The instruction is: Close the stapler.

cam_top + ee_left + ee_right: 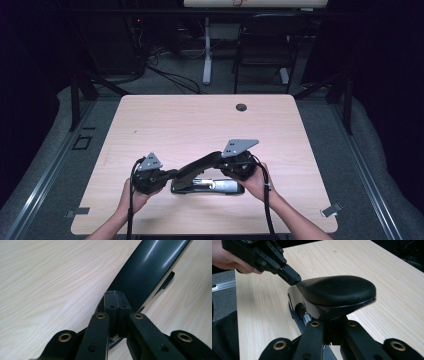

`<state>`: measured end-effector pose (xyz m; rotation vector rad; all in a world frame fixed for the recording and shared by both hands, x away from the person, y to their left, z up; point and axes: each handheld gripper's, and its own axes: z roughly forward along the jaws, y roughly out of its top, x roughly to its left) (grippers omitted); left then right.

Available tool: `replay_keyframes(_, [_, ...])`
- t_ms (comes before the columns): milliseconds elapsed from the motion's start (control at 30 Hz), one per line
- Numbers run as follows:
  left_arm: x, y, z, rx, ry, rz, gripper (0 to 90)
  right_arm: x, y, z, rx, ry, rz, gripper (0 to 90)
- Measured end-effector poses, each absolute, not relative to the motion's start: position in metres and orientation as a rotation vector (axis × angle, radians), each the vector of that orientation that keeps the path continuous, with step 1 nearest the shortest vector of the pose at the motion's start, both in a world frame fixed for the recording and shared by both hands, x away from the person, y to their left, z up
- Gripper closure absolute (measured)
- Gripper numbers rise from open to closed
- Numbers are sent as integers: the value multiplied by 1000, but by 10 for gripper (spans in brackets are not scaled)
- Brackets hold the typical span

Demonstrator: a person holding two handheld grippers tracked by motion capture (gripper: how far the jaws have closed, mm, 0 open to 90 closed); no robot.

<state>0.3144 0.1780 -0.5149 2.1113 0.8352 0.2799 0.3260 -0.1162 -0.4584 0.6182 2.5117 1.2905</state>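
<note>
Object: a large black stapler (pixel 200 175) with a glossy curved plastic top arm and a silver metal base rail, lying on the light wooden table (pixel 200 120).
Stapler position: between the two grippers, its long top arm raised at a slant, the metal base flat on the table below it.
Left gripper (pixel 172 174): held in the person's left hand (pixel 132 197); its jaws are closed together, pad against pad, with nothing visible between them.
Left jaws and stapler: in the left gripper view the closed tips (pixel 115 302) touch the narrow end of the glossy top arm (pixel 147 270), which runs up and away from the jaws to the upper right.
Right gripper (pixel 220 165): held in the person's right hand (pixel 257 182), with the grey three-cornered plate on top.
Right jaws: closed; in the right gripper view the tips are hidden under the stapler's wide rounded end (pixel 337 290), so I cannot tell if they pinch some part of it.
Right jaws and stapler: the rounded end sits directly above and in front of the jaws, and the silver inner part (pixel 302 312) goes down to the left of them.
Far side: beyond the rounded end, the left gripper (pixel 292 277) meets the opposite end of the stapler arm.
Table: the wood beside both pairs of jaws is bare.
</note>
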Motion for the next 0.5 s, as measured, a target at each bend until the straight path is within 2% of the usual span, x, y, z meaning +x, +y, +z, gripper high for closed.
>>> replay_keyframes(500, [313,174,-517,2143,815,259,883,325,-135,-477,680,2561,1188,900])
